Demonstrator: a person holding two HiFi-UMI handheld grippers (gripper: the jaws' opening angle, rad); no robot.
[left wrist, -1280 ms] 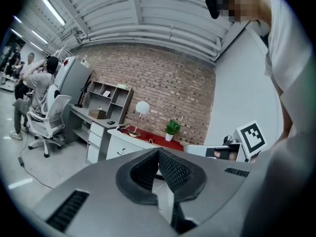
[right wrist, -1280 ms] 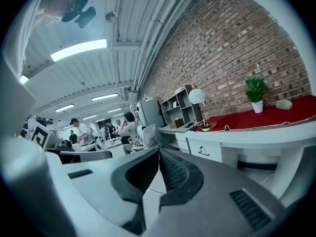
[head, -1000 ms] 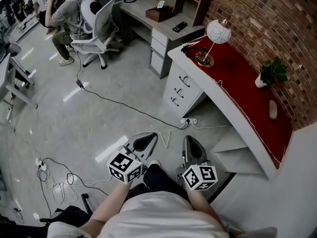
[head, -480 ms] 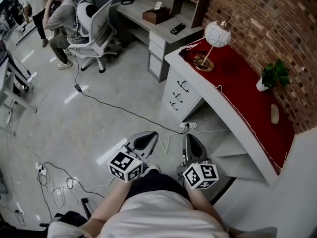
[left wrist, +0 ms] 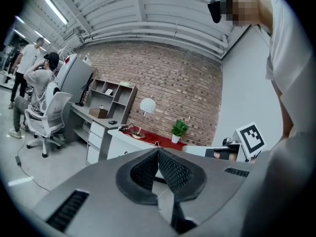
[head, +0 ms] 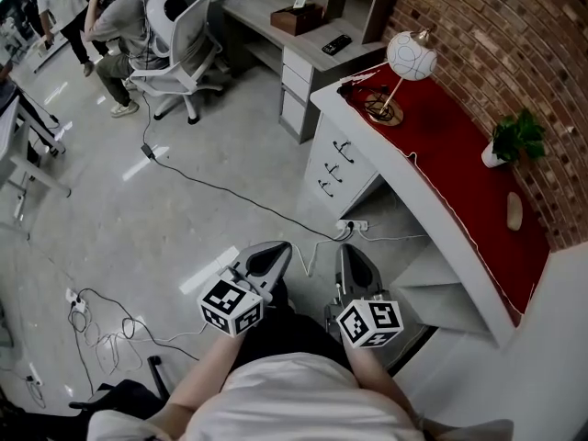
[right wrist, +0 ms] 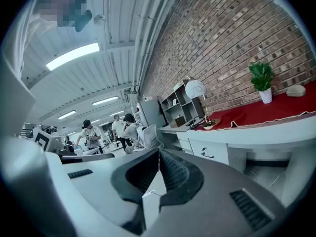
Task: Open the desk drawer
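Office room w/ pale grey floor (head: 138,237) and a brick wall (head: 496,26) along the right side.

Left gripper (head: 273,254): jaws pressed together, ribbed pads meeting, nothing btwn them. Right gripper (head: 353,260): same, jaws closed tip to tip and empty. Both are held low in front of the person's body, side by side and a little apart, noses aimed out over the floor twd the desk. Their marker cubes sit just above the person's forearms.

Just past the gripper tips on the floor is a white power strip (head: 351,225) w/ cables trailing left.

Beyond that stands the white desk (head: 448,242), curving along the brick wall, its top covered by a red cloth (head: 459,163). The desk drawers (head: 335,168), a stack of three w/ dark handles, are at the desk's far end, all shut, well apart from both grippers.

On the cloth:
- a globe lamp (head: 407,56) at the far end
- a small potted plant (head: 516,136) by the wall

Farther back is a 2nd grey desk (head: 276,16) w/ shelves, a white office chair (head: 184,49) and a few people (head: 110,16) at top left.
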